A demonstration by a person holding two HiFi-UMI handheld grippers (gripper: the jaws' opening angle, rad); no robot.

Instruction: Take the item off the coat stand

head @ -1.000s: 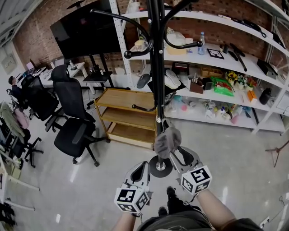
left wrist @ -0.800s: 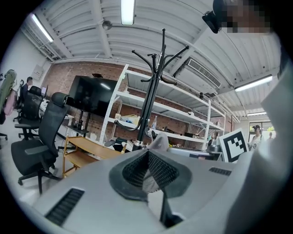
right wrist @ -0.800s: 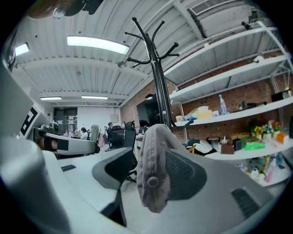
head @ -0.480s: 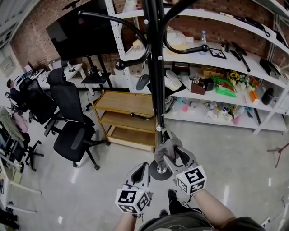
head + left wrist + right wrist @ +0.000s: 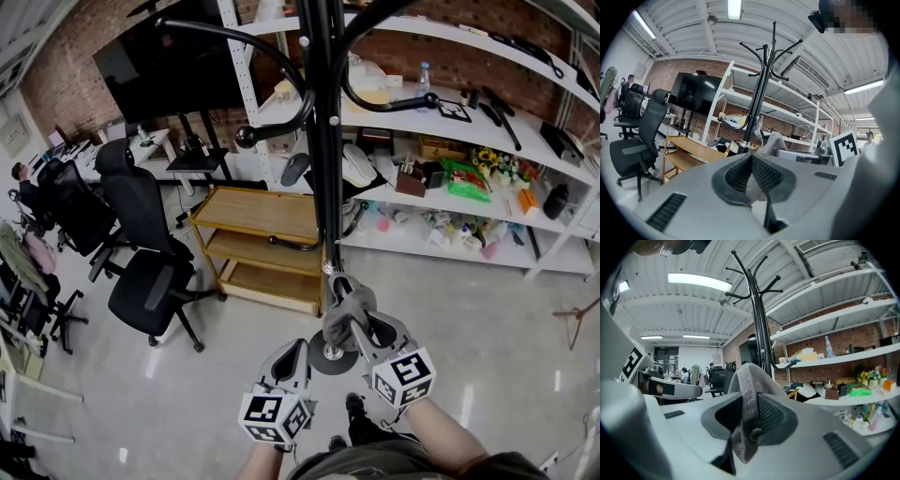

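Grey fabric cap [image 5: 348, 309] hangs at frame centre, just beside the black metal coat stand [image 5: 323, 141], gripped by the right tongs [image 5: 354, 323], whose jaws have just been closing on it. Left tongs [image 5: 293, 349] are clenched and empty. The cap looks clear of the hooks; drawing it away remains.

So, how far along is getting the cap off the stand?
Grip looks done: the fingers of the right gripper have just been closing and now pinch the grey cap. It hangs close by the coat stand, so lifting it clear is left. The left gripper is shut, empty.
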